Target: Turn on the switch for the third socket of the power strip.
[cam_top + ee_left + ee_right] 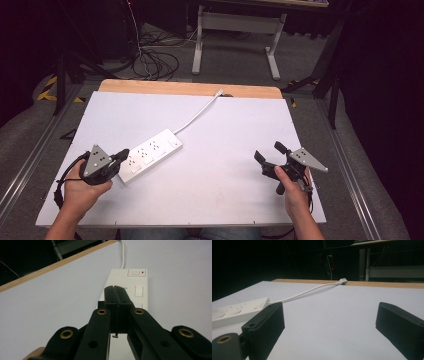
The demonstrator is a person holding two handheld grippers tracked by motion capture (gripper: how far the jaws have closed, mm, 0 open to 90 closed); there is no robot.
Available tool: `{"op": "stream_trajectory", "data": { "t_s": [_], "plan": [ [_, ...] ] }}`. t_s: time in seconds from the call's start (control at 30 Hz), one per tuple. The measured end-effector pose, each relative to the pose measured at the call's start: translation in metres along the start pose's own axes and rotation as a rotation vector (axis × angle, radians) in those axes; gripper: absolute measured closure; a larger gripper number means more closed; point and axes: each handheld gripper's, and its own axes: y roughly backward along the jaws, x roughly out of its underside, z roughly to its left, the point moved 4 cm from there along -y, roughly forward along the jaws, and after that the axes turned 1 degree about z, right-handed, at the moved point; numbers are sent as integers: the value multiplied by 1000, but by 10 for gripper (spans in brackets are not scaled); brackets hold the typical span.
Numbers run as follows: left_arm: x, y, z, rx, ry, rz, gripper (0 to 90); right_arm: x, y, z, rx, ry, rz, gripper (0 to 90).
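Power strip (151,155) | left claw (121,156) closed, tips over its near end | right claw (270,155) wide, well apart

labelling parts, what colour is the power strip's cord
White, like the power strip; the cord shows best in the right gripper view.

A white power strip (150,155) with a red light lies on the white table (225,165) edged in pale wood.

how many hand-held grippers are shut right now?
1. The left hand-held gripper is shut over the white plastic power strip's near end; the right hand-held gripper is open at the table's right.
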Motion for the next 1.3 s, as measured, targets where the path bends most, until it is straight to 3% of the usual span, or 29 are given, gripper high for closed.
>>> {"op": "stream_trajectory", "data": {
  "t_s": [0.93,1.3],
  "plan": [
    [2,-9,-9,48,-34,50,900,0,0,0,1,0,3,88],
    [6,-19,-15,78,-55,96,900,1,0,0,2,2,4,89]
  ]
}}
